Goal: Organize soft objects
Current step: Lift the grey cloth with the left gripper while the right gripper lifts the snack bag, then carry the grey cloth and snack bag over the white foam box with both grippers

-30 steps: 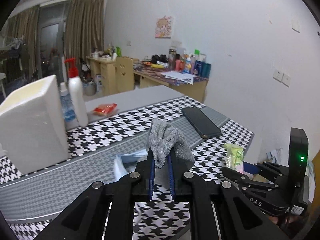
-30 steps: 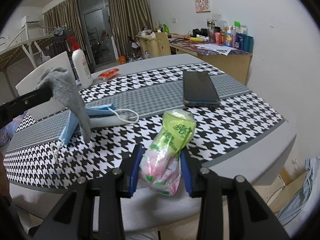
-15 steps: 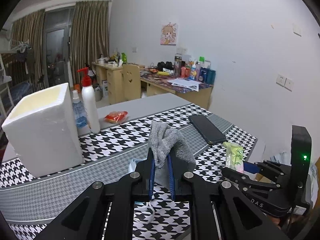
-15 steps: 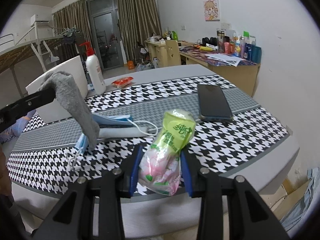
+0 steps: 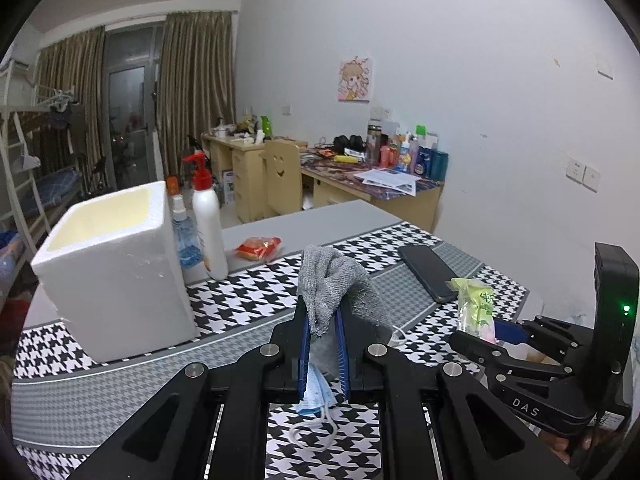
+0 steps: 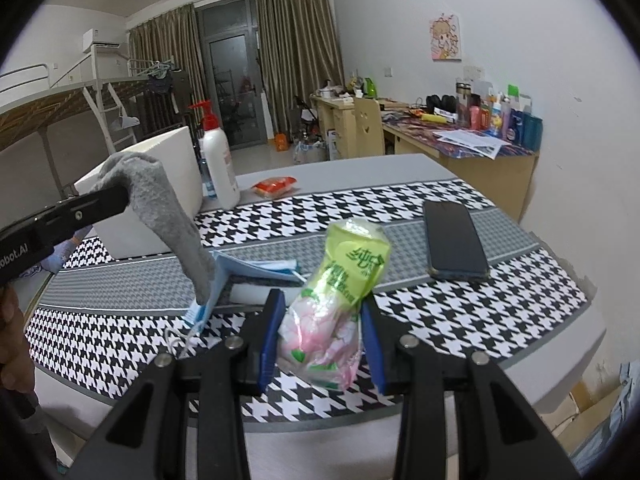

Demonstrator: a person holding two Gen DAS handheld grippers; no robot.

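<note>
A nubby grey knit cloth (image 5: 332,280) hangs beside a crinkled, glossy plastic tissue pack (image 6: 340,292) at centre frame, above a woven houndstooth cover on the counter (image 6: 500,320). At left stands a grainy, matt white foam box (image 5: 116,276); a smooth, glossy black phone (image 6: 454,240) lies right.

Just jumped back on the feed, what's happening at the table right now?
A person holds a gripper in each hand. The left gripper is shut on a grey cloth, and the right gripper is clamped on a green-and-pink tissue pack, both held above the houndstooth table. A blue face mask lies below; the white foam box stands nearby.
</note>
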